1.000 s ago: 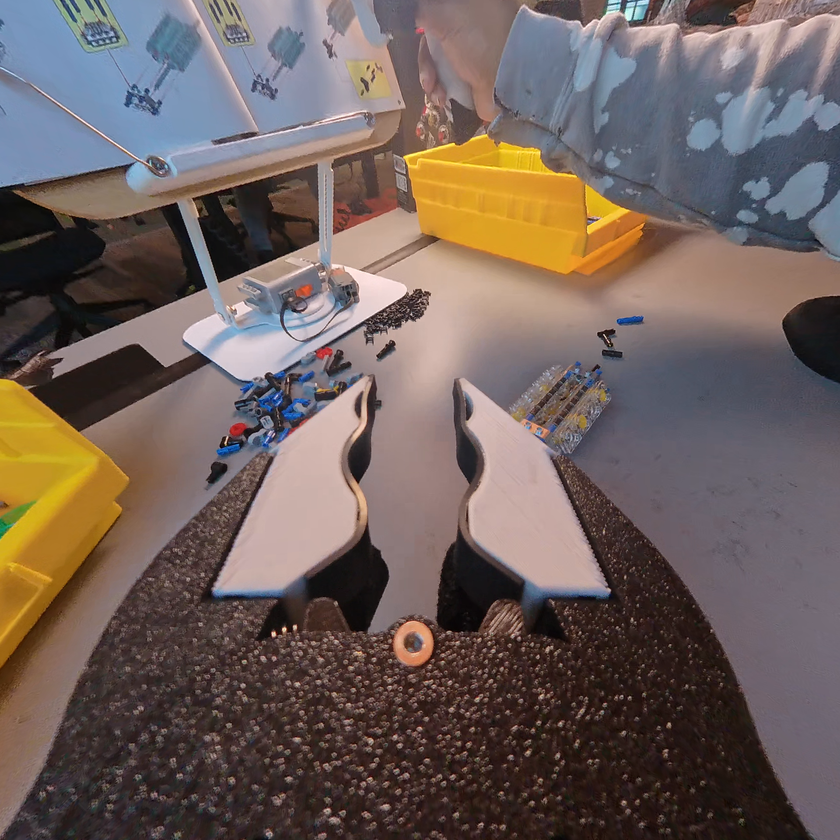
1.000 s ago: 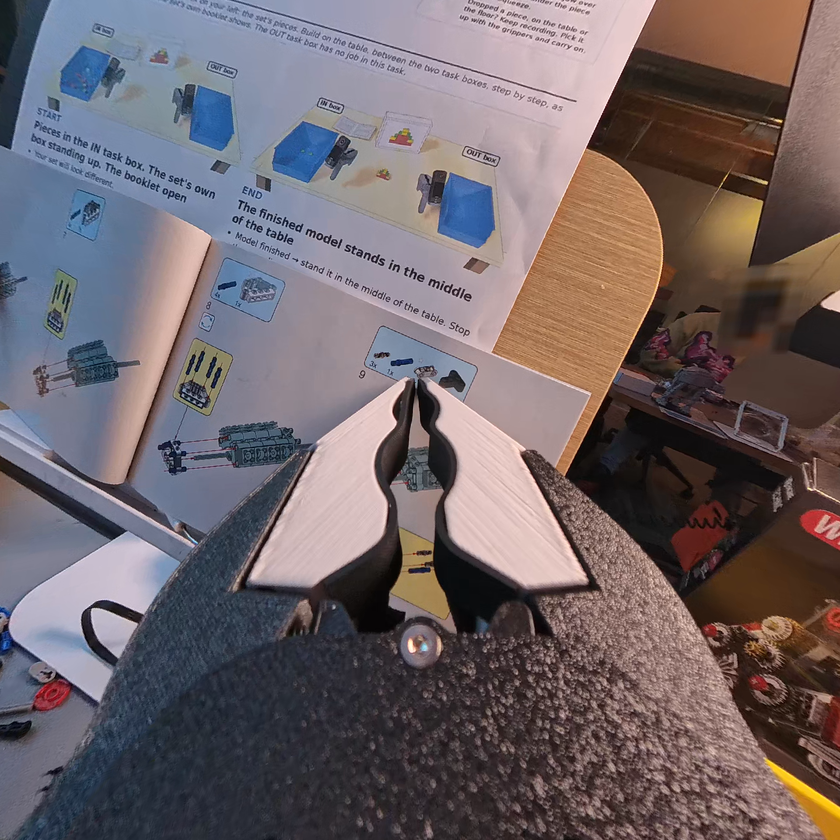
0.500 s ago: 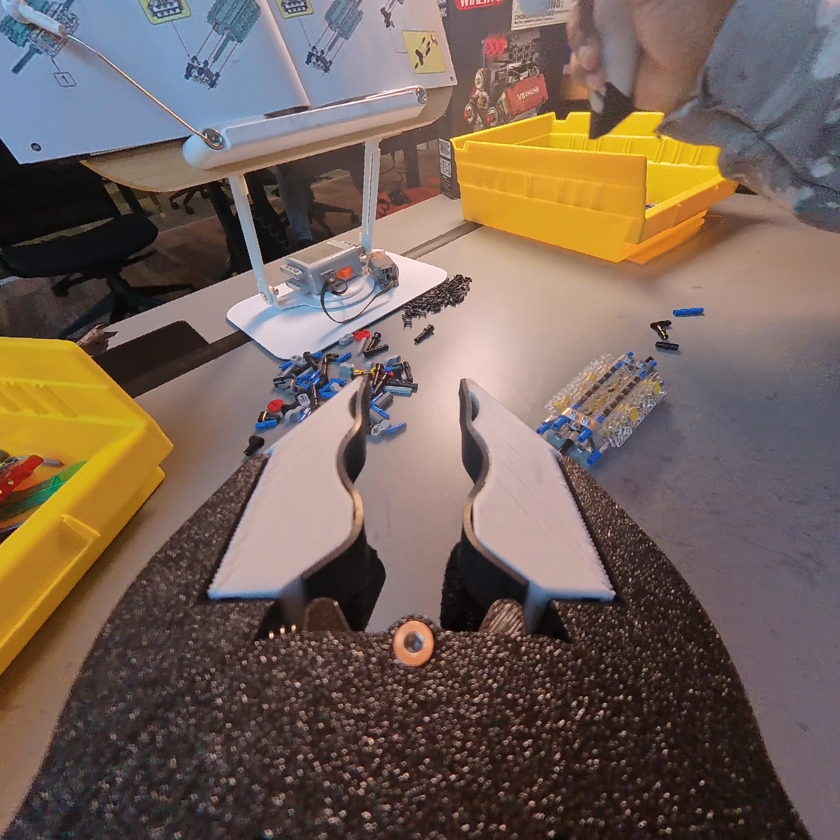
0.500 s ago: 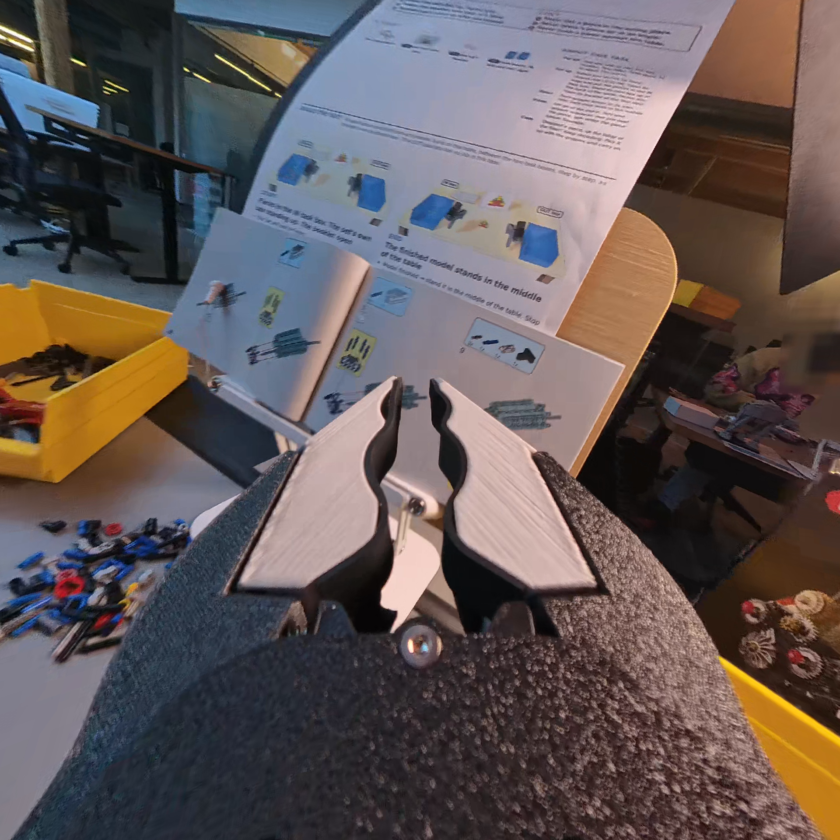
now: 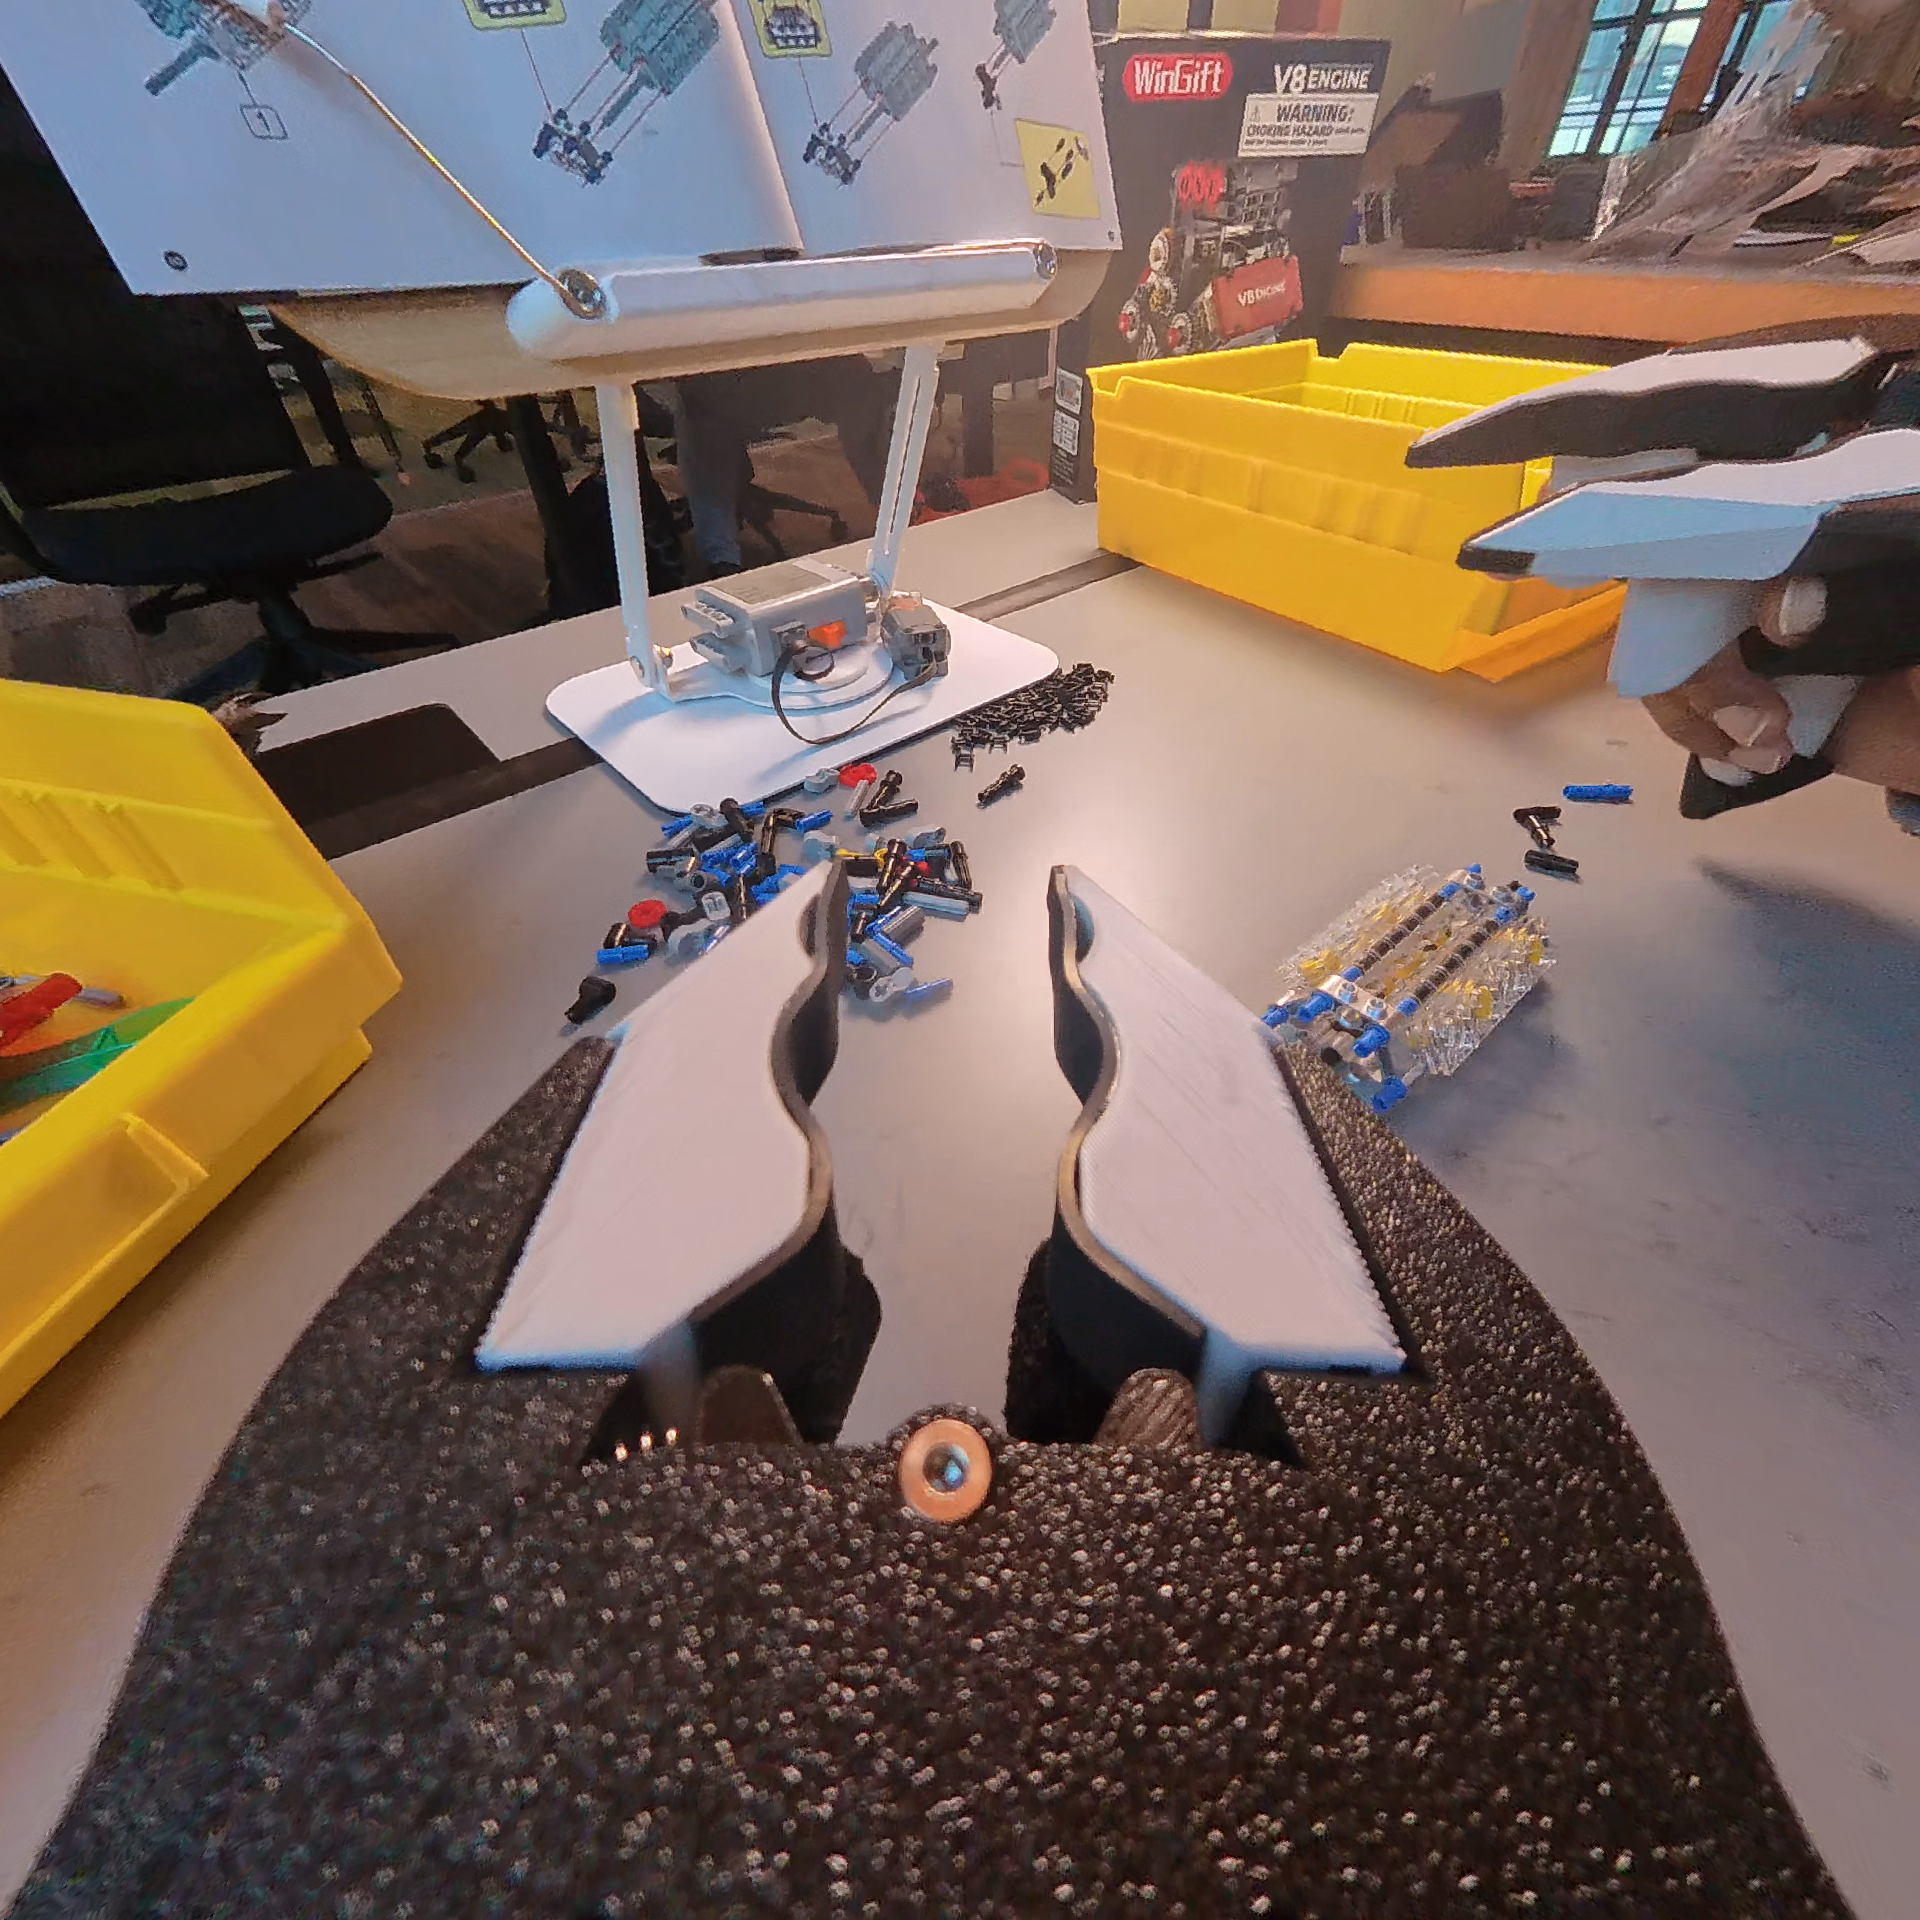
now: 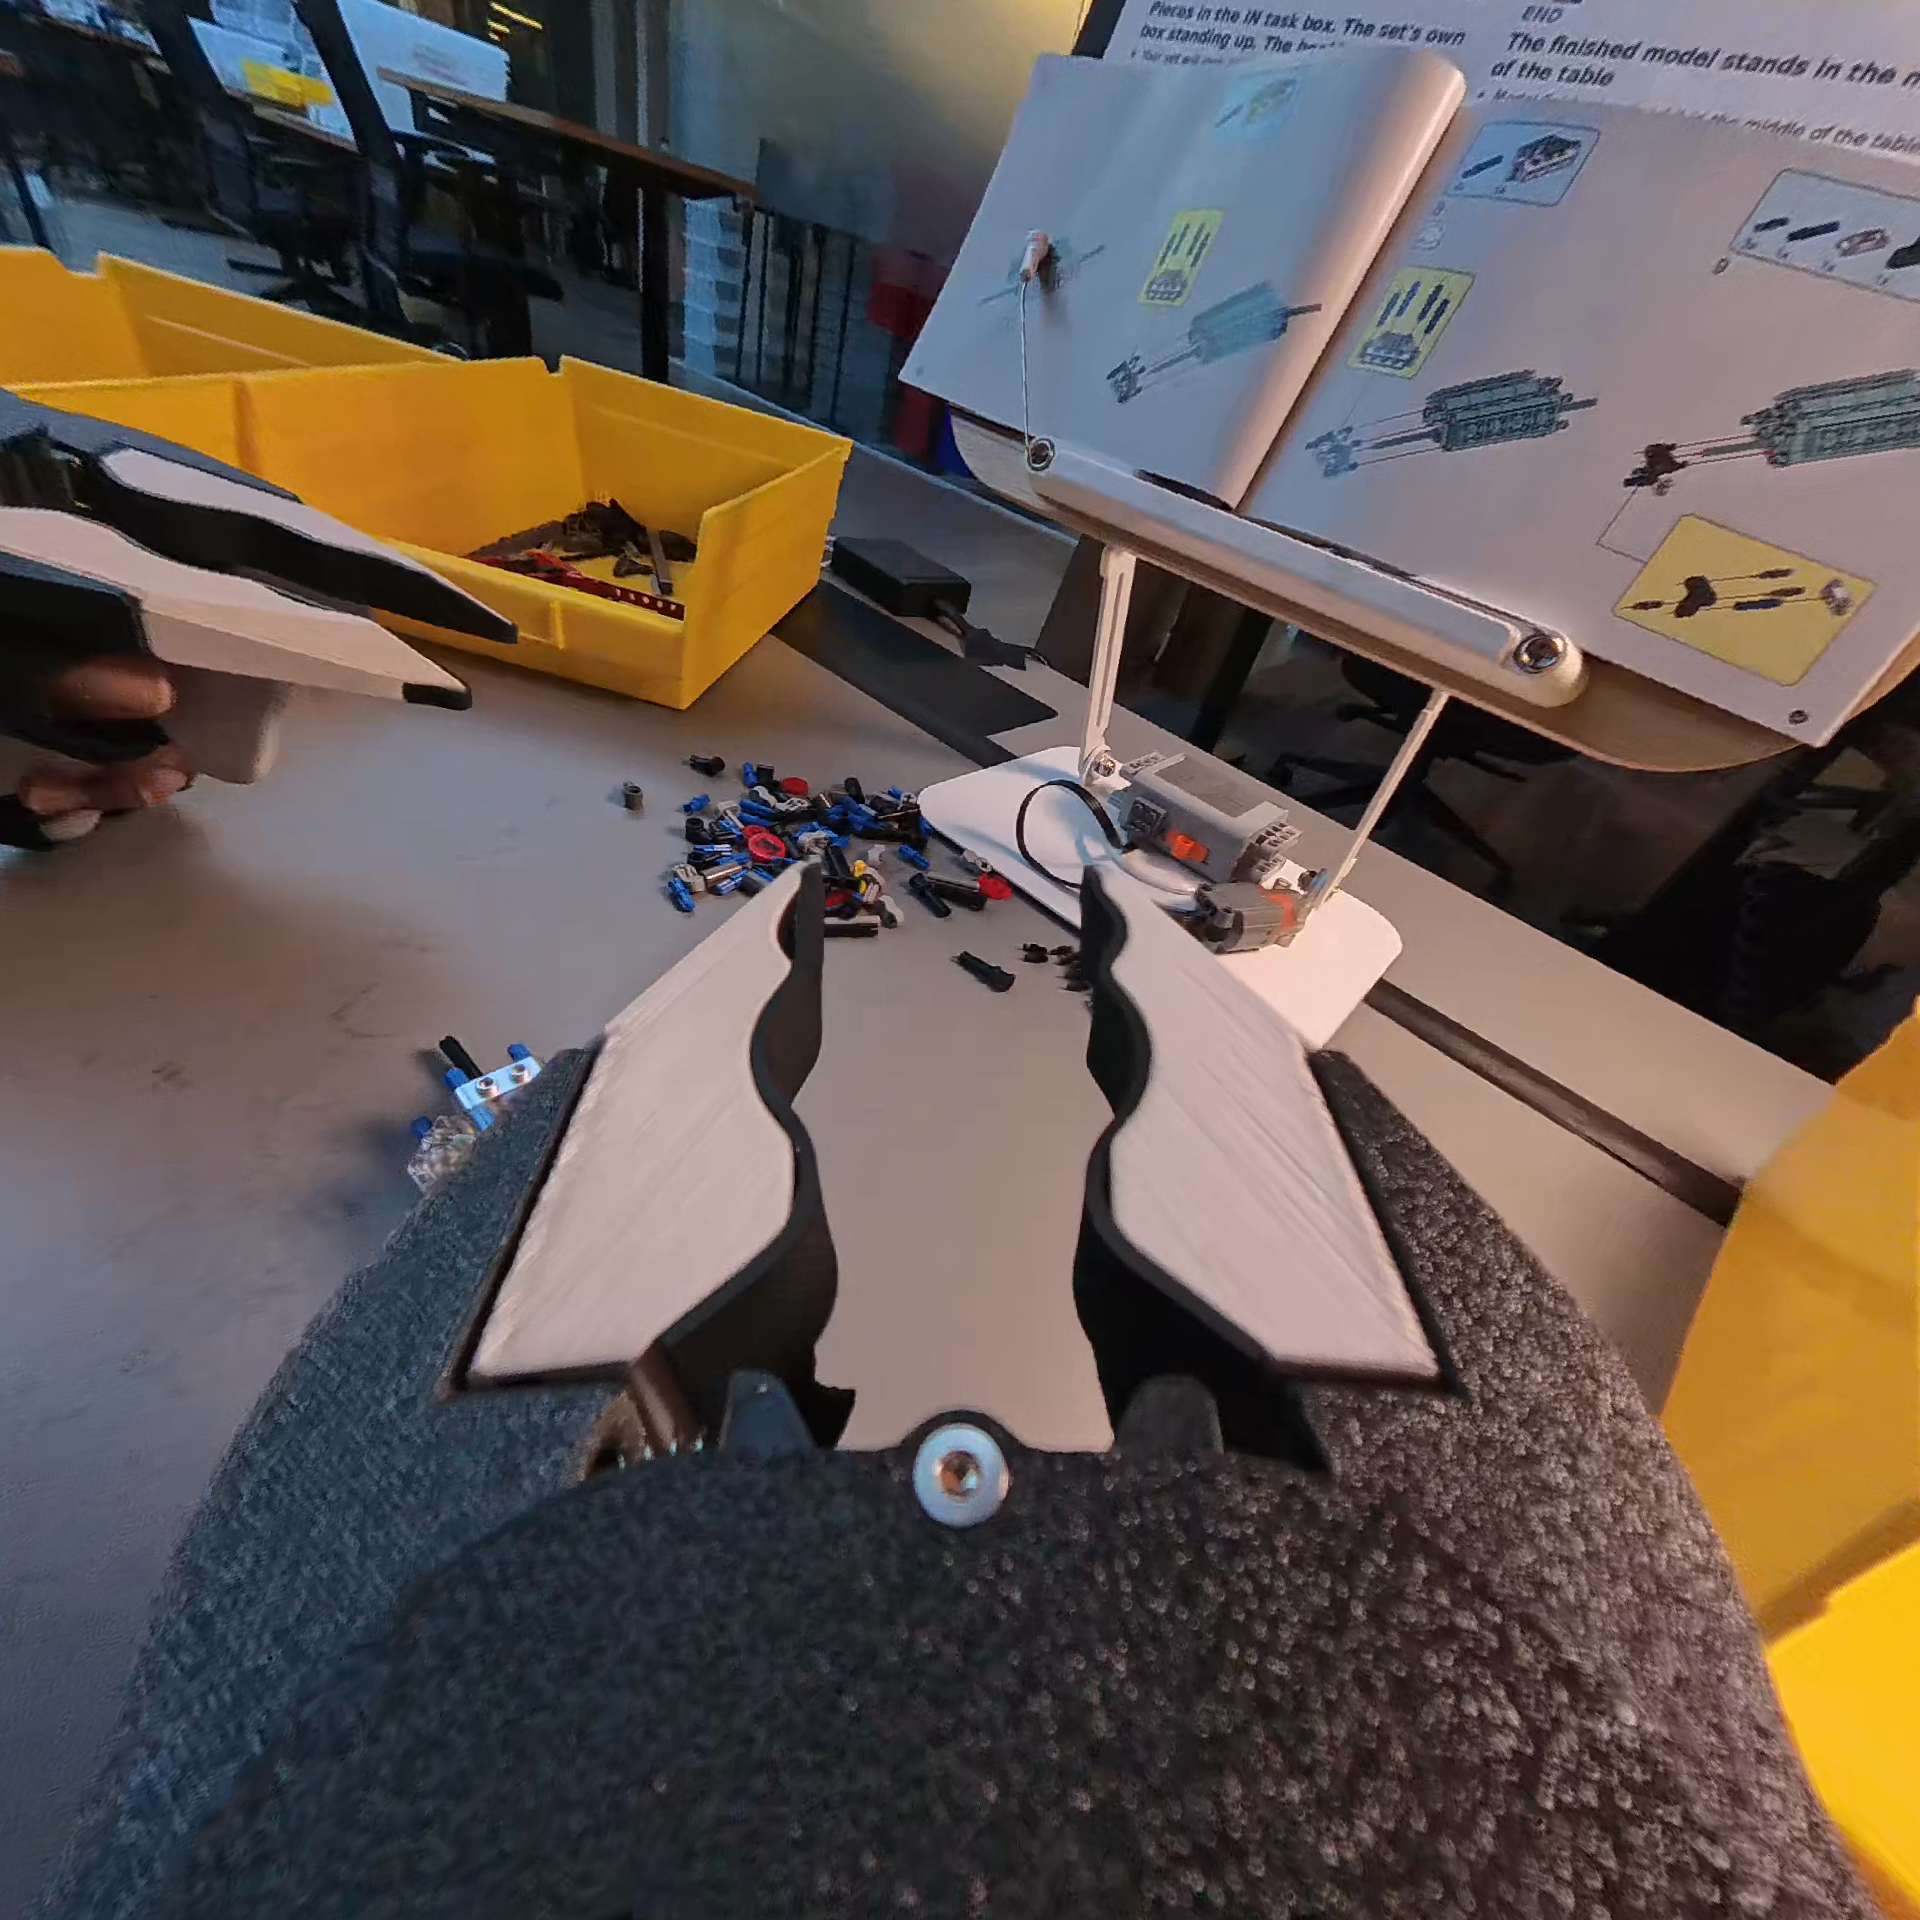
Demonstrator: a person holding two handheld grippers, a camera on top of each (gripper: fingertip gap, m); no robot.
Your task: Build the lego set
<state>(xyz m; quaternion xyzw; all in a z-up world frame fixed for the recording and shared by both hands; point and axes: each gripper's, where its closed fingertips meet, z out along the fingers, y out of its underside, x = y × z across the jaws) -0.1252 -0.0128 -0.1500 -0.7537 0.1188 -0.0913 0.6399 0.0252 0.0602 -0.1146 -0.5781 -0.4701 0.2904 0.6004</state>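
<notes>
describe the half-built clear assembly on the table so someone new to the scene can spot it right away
Start at the white book stand on the grey table, with loose small parts strewn in front. Right of that pile, beside the open left claw, the clear assembly lies alone. It is the one joined block: transparent bricks with yellow inside and blue pins along its edges.

Left wrist view: low over the table (image 5: 1299,727), facing the book stand (image 5: 790,717).
Right wrist view: low, facing left-forward.
Shared: the loose parts pile (image 6: 821,831).
</notes>
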